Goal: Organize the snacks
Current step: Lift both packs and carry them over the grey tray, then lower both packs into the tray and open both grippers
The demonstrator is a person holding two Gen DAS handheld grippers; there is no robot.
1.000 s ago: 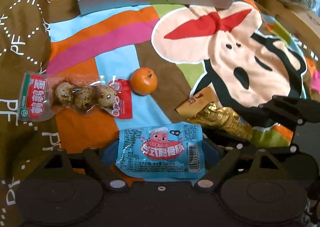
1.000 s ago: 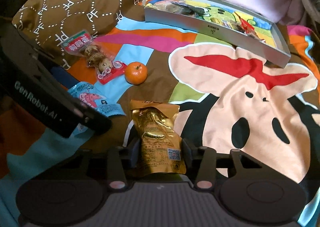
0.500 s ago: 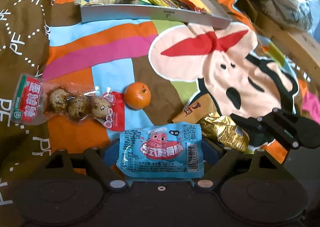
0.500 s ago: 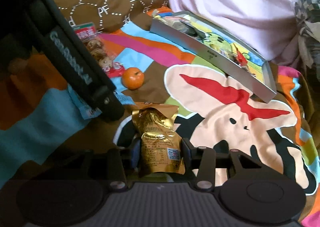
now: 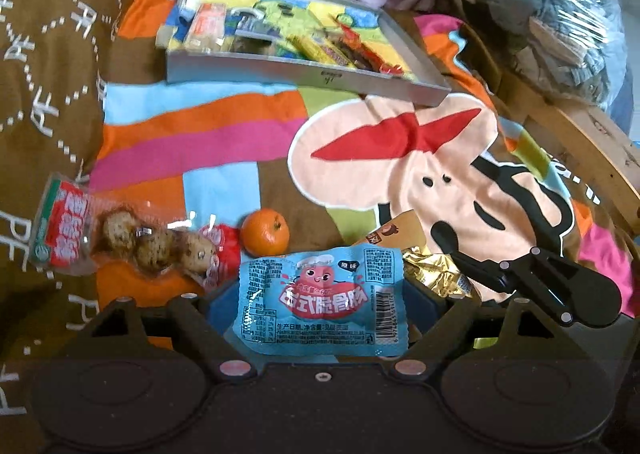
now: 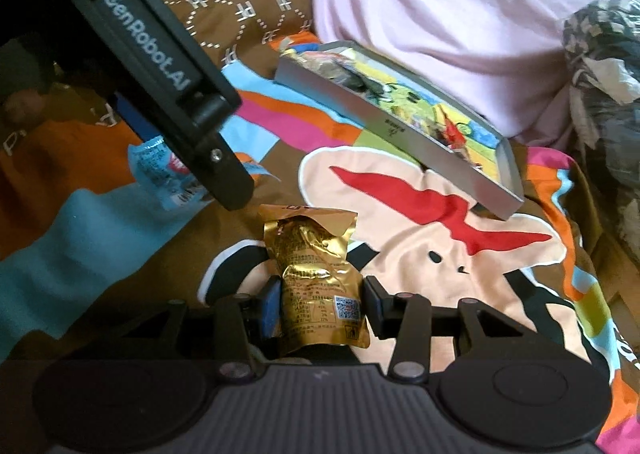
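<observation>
1. Left gripper [image 5: 320, 296]: my jaws pinch the blue packet [image 5: 322, 300] across its width, its long axis crosswise between the pads.
2. Right gripper [image 6: 320, 306]: my jaws pinch the gold pouch [image 6: 318, 286] at its lower end; its long axis runs straight ahead, away from me.
3. Tray [image 5: 304, 72]: lies ahead on the bed, well apart from both loads; from the left it sits up and centre, from the right up and to the right. Neither hand looks clearly nearer.
4. Loose on the bedspread, near the left jaws: orange [image 5: 265, 233], egg pack [image 5: 132, 242].
</observation>
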